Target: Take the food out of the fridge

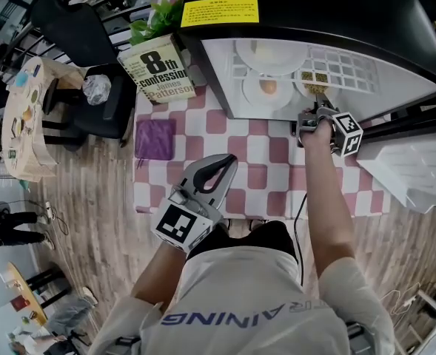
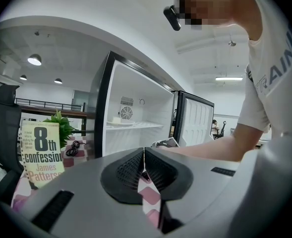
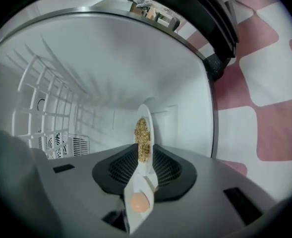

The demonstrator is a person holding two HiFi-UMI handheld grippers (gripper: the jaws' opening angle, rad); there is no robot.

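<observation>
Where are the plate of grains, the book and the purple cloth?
plate of grains (image 3: 145,168): right gripper view, bare white part below the grains.
book (image 1: 163,69): head view, middle of its front cover.
purple cloth (image 1: 155,138): head view, its centre.

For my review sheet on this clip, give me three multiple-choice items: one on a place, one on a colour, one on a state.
1. Where does the right gripper reach? A into the fridge; B to the plant; C to the chair.
2. What colour is the mat in front of the book? A green; B purple; C yellow.
3. How are the left gripper fingers? A wide open; B closed on a cup; C closed, empty.
Answers: A, its fingers clamp the plate of grain inside; B, the head view shows purple; C, the fingers meet with nothing between.
</observation>
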